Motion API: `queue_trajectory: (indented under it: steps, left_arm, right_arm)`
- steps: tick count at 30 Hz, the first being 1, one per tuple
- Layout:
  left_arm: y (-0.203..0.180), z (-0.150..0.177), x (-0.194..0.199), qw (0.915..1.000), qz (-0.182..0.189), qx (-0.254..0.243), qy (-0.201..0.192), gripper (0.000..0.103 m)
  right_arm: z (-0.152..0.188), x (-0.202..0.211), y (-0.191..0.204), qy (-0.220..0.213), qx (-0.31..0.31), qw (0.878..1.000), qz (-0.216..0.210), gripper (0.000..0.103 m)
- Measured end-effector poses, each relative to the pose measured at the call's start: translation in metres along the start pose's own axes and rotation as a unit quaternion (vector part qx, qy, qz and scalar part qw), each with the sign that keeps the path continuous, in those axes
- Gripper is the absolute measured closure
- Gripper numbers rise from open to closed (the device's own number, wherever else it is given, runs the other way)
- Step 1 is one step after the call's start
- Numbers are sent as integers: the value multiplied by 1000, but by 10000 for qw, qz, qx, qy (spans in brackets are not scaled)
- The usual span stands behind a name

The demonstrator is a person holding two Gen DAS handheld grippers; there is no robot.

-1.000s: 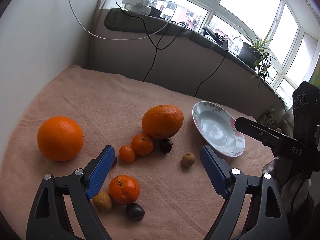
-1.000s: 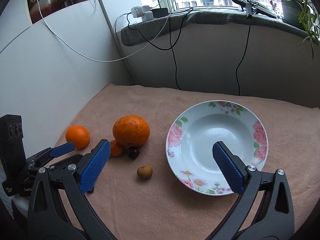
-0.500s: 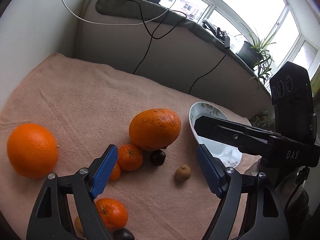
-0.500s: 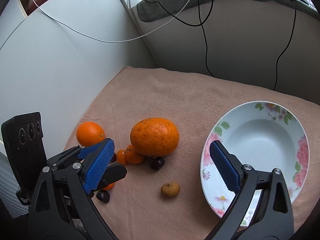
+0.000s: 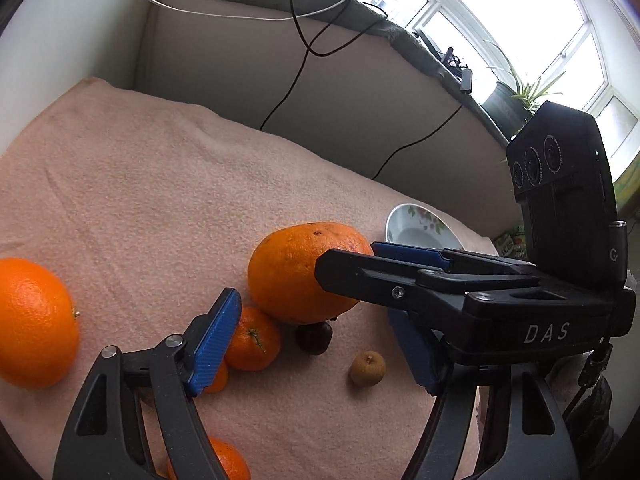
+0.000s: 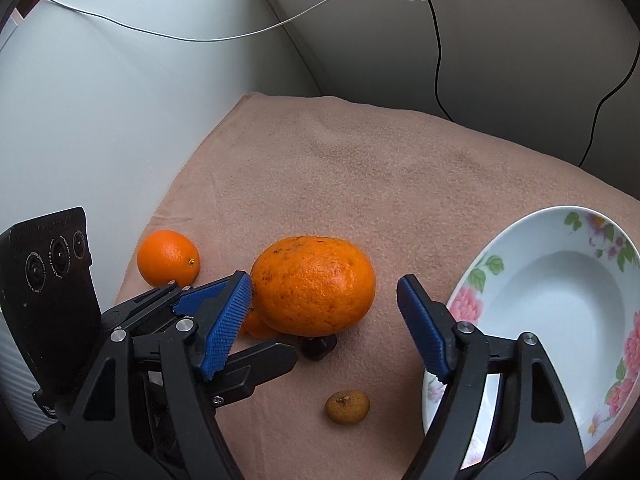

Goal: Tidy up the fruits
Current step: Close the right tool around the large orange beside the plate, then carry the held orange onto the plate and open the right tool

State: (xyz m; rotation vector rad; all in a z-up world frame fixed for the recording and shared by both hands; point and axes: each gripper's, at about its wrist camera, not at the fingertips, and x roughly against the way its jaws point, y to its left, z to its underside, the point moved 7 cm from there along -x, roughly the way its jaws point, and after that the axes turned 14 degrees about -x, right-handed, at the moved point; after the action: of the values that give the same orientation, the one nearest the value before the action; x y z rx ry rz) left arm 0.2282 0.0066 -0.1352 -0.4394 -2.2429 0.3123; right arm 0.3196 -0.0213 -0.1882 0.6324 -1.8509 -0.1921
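A big rough orange [image 6: 316, 284] lies on the pink towel, straddled by my right gripper [image 6: 326, 324]. Its jaws are closing; the left pad is almost at the peel and the right pad stands clear of it. My left gripper [image 5: 316, 344] hovers low over a small mandarin [image 5: 252, 338] and a dark round fruit [image 5: 314, 336], jaws also closing and touching nothing. A small brown fruit [image 5: 368, 368] sits just right of them. The right gripper [image 5: 348, 258] crosses the left wrist view and hides part of the flowered plate [image 5: 420, 228].
A smooth round orange [image 5: 34, 320] lies far left, and another mandarin [image 5: 228, 460] sits below the left gripper. The plate [image 6: 560, 300] is at the right of the towel. White walls close the left side, and cables hang from the window ledge behind.
My right gripper swung left from over the plate to the big orange, dropped, and narrowed its jaws. My left gripper moved forward and down toward the small fruit, jaws slightly narrower.
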Motion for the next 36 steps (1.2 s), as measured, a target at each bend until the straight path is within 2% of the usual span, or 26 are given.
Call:
queue_trajectory:
  steps: [9,13,17,27,36]
  left_arm:
    - [3,-5,-11,9999,97,64,97,29]
    - [4,-8,-15,9999,42,2,128,34]
    - [7,-9,-14,9999,22,-3,119,37]
    - [3,-13,-9,10000,-43,-54,59,37]
    - [-19,-23,7,9993,-144,-317,-145,37]
  right_arm:
    - [-1,-15,0,326,-158,9991,-208,24]
    - [-1,-19,1,354,-210,9988,-258,26]
    - [0,-19,2,313,-244,9989,-264,27]
    - [2,-5,-6,238,-365,9985,-329,28]
    - [3,29,-6,7,-402,9981,-472,28]
